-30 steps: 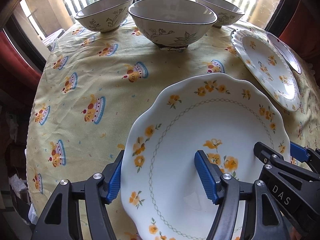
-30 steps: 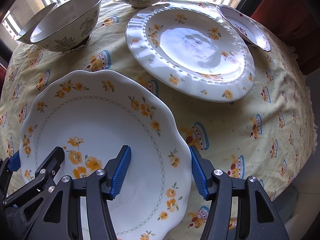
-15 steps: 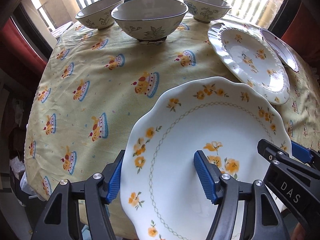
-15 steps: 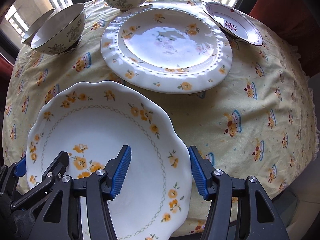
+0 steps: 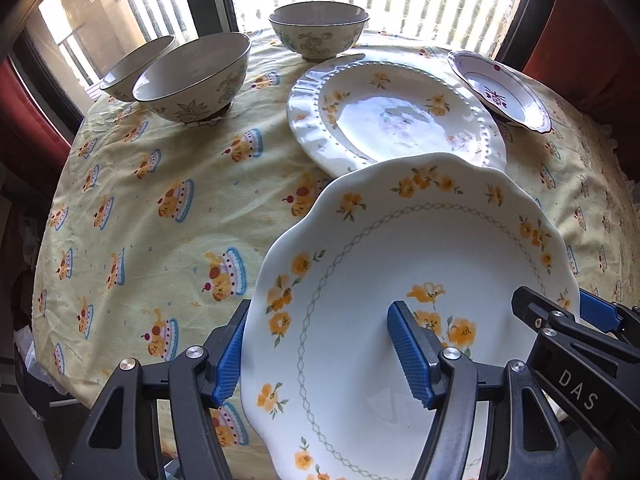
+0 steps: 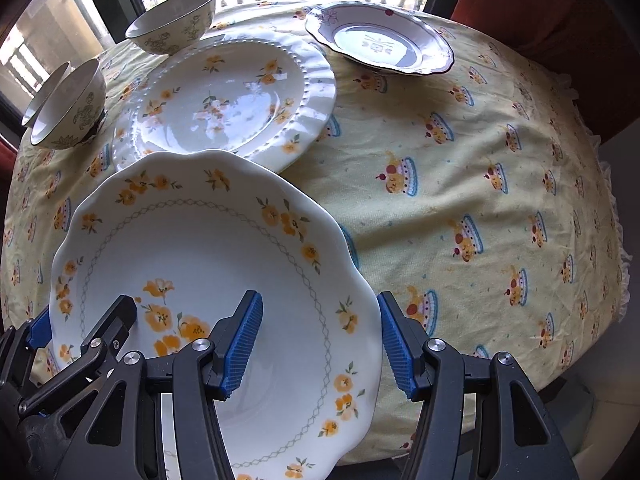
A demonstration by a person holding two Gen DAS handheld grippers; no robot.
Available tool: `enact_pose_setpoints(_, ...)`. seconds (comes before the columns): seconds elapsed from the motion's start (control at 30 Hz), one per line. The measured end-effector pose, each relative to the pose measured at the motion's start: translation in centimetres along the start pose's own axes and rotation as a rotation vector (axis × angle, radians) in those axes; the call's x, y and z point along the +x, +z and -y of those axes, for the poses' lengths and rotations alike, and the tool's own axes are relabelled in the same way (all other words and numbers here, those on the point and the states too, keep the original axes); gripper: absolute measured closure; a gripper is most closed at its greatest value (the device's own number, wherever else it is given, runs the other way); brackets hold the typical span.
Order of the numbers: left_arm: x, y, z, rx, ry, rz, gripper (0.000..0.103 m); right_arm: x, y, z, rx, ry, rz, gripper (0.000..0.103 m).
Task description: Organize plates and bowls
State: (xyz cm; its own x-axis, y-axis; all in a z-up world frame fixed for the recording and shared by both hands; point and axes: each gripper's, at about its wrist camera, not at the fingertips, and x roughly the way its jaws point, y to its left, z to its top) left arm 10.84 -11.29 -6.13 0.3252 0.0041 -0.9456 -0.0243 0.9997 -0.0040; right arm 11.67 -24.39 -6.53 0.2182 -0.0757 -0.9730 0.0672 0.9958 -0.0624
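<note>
Holding the scalloped plate point(image 5: 400, 248) point(image 6: 200, 248) by both side rims, over the near edge of the bench point(image 5: 160, 184).

Pinching its left rim in the left claw point(image 5: 318, 344), one blue pad inside the well and the other outside the rim; pinching the right rim likewise in the right claw point(image 6: 320, 332). Overlapping the beaded plate point(image 5: 400, 116) with its far edge in both views. Showing all three bowls point(image 5: 192, 76) plainly only from the left wrist, and the purple-rimmed dish point(image 6: 380, 44) whole only from the right. Cutting off the held plate's near edge at the bottom of both views.

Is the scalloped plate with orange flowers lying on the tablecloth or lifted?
Lifted: both grippers clamp the scalloped plate, and its far rim overlaps the beaded plate.
</note>
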Motion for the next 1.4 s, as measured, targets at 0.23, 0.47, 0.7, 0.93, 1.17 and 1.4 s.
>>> enact_pose_setpoints(0.23, 0.8, 1.0, 4.9, 0.029, -0.014, 0.012, 0.036, 0.6, 0.9, 5.0, 0.029, -0.012, 0.007, 0.041)
enact_pose_setpoints(0.47, 2.0, 1.7, 8.8, 0.058, -0.02, -0.01, 0.036, 1.7, 2.2, 9.0, 0.05, -0.019, -0.006, 0.041)
enact_pose_setpoints(0.7, 3.3, 2.3, 11.8, 0.07, -0.028, -0.04, 0.035, 3.2, 3.3, 12.0, 0.064, -0.031, -0.039, 0.041)
enact_pose_setpoints(0.93, 4.8, 2.5, 13.9, 0.076, -0.035, -0.074, 0.033, 4.7, 3.5, 14.3, 0.104, -0.038, -0.082, 0.041)
enact_pose_setpoints(1.17, 5.1, 2.3, 14.7, 0.07, -0.044, -0.067, 0.03, 4.7, 3.5, 15.0, 0.113, -0.032, -0.086, 0.041)
enact_pose_setpoints(1.4, 5.1, 1.9, 15.3, 0.09, -0.054, -0.055, 0.028, 4.5, 2.9, 16.5, 0.122, -0.018, -0.066, 0.039)
